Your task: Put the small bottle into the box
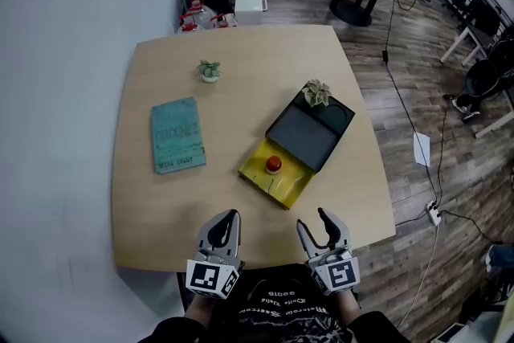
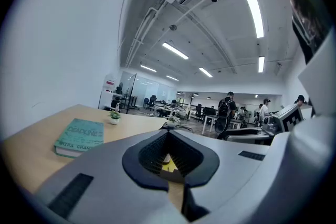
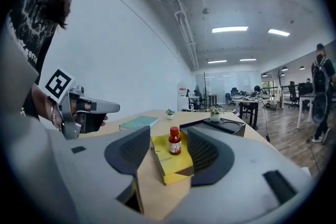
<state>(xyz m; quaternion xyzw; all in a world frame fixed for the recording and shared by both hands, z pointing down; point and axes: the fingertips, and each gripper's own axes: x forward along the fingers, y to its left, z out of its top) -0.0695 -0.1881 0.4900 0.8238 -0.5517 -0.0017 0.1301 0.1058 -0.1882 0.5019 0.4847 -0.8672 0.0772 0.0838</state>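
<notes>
Bottle (image 1: 274, 165) beyond R gripper (image 1: 315, 221) (jaws apart), untouched

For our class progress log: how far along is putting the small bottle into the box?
Done: the box lies open. In hand: nothing; the left gripper is shut and empty, the right gripper open. Left: the small bottle stands on the box's yellow half, untouched; grasping and placing it remain.
</notes>
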